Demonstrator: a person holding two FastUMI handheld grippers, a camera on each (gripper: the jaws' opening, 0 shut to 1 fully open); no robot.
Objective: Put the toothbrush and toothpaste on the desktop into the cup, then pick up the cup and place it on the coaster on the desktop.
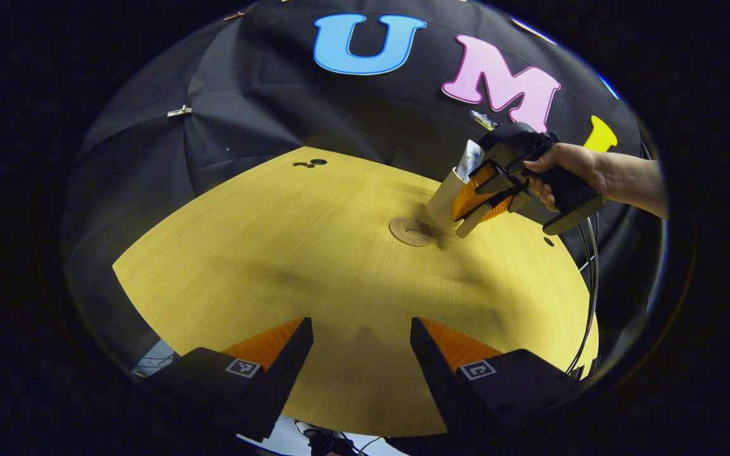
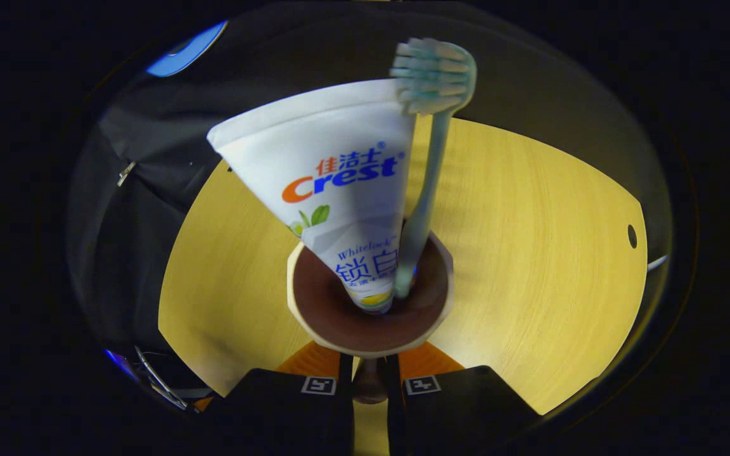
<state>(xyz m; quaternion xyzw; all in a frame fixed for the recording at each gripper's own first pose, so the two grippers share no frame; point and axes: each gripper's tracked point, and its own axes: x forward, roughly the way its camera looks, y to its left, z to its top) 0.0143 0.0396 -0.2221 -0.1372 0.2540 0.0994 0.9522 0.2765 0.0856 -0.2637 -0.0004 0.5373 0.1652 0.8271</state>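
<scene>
Cup (tilted) clamped in right gripper fingers above coaster, left gripper fingers apart

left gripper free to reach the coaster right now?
Probably not cleanly. The left gripper is open with bare desktop ahead, but the right gripper holds the cup tilted right at the coaster, crowding that spot.

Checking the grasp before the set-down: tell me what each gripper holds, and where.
The right gripper holds the cup by its side wall, toothpaste and toothbrush inside. The left gripper is open, holding nothing.
</scene>
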